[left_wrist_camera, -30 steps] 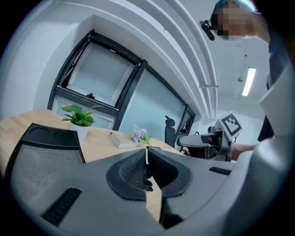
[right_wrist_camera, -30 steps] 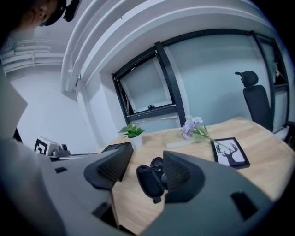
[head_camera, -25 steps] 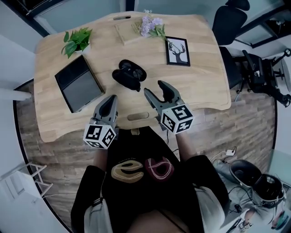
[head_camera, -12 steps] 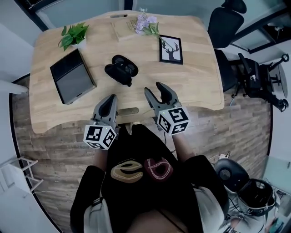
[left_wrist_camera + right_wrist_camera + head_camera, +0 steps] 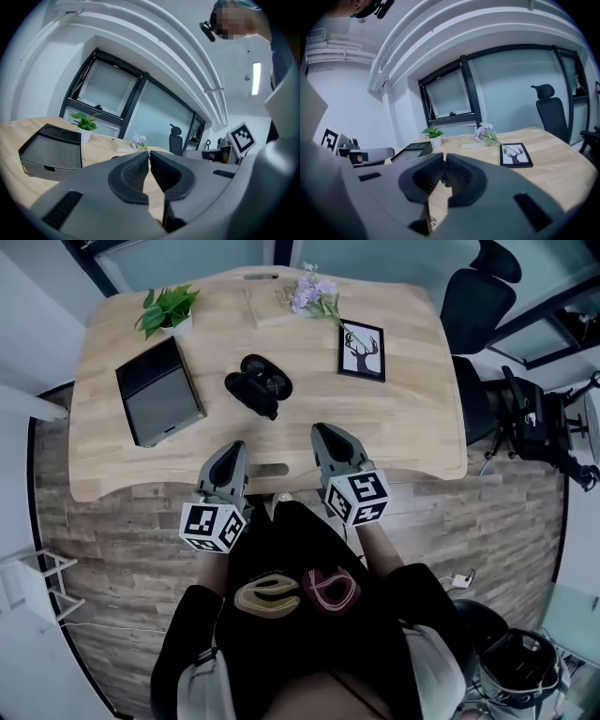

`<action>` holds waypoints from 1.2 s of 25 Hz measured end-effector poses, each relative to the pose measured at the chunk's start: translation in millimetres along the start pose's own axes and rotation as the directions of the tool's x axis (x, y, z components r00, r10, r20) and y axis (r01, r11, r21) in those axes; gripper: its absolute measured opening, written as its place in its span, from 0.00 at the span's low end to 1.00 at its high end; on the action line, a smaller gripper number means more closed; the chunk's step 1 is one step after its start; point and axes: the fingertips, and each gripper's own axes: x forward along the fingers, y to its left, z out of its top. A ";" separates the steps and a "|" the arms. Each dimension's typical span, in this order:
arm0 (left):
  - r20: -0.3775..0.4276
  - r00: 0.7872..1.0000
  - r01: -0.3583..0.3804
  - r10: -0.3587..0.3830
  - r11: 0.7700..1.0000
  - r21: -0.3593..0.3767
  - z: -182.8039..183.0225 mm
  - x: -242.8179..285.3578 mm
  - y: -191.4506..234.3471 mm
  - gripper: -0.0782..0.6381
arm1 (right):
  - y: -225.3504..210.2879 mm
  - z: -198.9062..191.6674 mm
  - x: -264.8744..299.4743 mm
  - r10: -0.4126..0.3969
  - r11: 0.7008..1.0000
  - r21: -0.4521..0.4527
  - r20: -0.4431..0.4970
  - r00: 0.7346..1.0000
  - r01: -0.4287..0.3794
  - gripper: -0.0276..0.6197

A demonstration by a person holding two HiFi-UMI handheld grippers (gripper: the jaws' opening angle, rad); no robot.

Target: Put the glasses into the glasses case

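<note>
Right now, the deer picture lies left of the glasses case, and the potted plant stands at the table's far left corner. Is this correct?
No. The head view shows the deer picture right of the glasses case; the potted plant stands as stated.

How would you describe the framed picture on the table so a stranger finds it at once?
On the wooden table, look at the far right part, beside the purple flowers. The framed picture lies flat there. It alone has a black frame around a white sheet with a deer head.
</note>
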 end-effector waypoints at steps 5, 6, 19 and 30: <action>-0.005 1.000 -0.007 0.007 1.000 0.017 1.5 -0.4 0.8 0.14 | -3.0 -7.4 1.0 -0.016 1.000 -0.012 -0.015 1.000 0.015 0.06; -0.005 1.000 -0.005 0.006 1.000 0.024 2.3 0.3 0.4 0.14 | -2.5 -7.1 1.3 -0.014 1.000 -0.022 -0.011 1.000 0.013 0.06; -0.017 1.000 -0.002 0.003 0.998 0.063 5.7 7.0 -4.6 0.14 | 4.4 -1.1 8.3 -0.012 0.996 -0.084 0.027 1.000 0.015 0.06; -0.017 1.000 0.012 -0.011 0.997 0.072 4.1 14.8 -7.7 0.14 | 5.2 -6.6 14.7 -0.023 0.990 -0.140 0.008 1.000 0.024 0.06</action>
